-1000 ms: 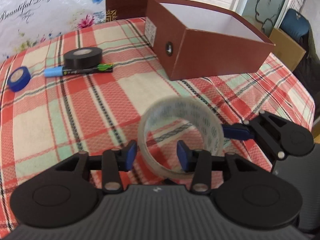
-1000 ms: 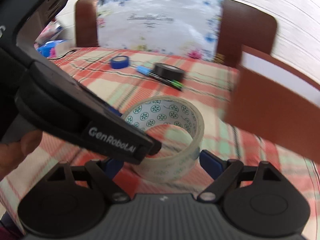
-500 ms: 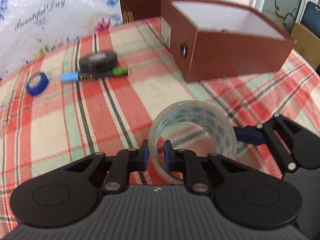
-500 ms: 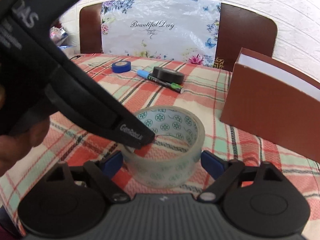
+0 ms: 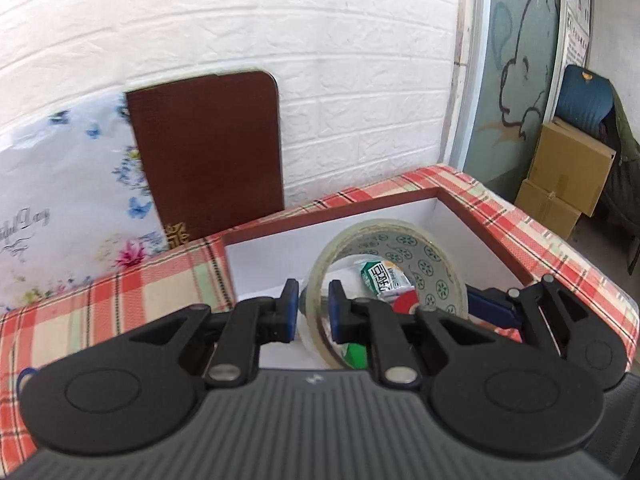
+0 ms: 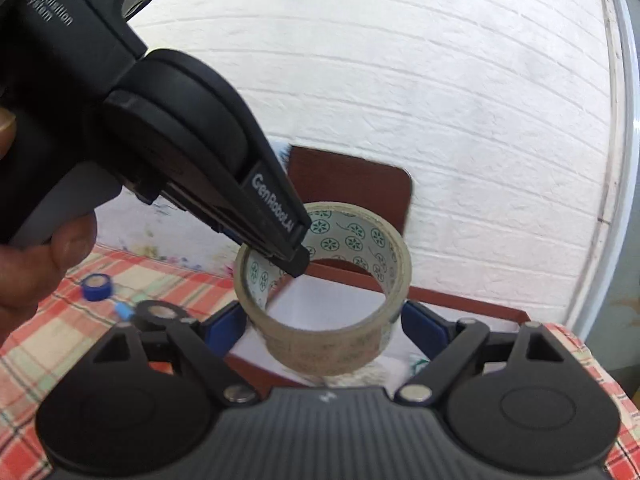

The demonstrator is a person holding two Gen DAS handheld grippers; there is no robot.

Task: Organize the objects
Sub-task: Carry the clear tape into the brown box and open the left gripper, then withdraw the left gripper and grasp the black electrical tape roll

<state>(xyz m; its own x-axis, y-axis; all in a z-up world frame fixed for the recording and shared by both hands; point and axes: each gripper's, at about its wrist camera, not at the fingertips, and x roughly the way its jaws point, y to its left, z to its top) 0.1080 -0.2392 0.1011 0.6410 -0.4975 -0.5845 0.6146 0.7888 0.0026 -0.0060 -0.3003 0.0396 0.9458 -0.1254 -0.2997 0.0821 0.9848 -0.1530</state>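
A roll of clear tape point(image 5: 440, 276) with a green flower print on its inner side hangs in the air over the open brown box point(image 5: 328, 216), which is white inside. My left gripper point(image 5: 314, 304) is shut on the roll's near wall, one pad inside the ring and one outside. In the right wrist view the roll point(image 6: 320, 344) sits between the blue pads of my right gripper point(image 6: 324, 320), which touch its two outer sides. The left gripper's tip point(image 6: 296, 256) reaches in from the upper left. A green-white packet point(image 5: 384, 276) and a red item point(image 5: 406, 304) lie in the box.
On the plaid tablecloth point(image 6: 48, 344) left of the box lie a black tape roll point(image 6: 160, 312), a blue tape roll point(image 6: 96, 286) and a blue marker point(image 6: 124, 309). A brown chair back point(image 5: 208, 152) stands at the white brick wall. Cardboard boxes point(image 5: 568, 176) stand at the far right.
The left jaws closed on the roll's wall. Both grippers then rose with the roll off the tablecloth and carried it over the open box.
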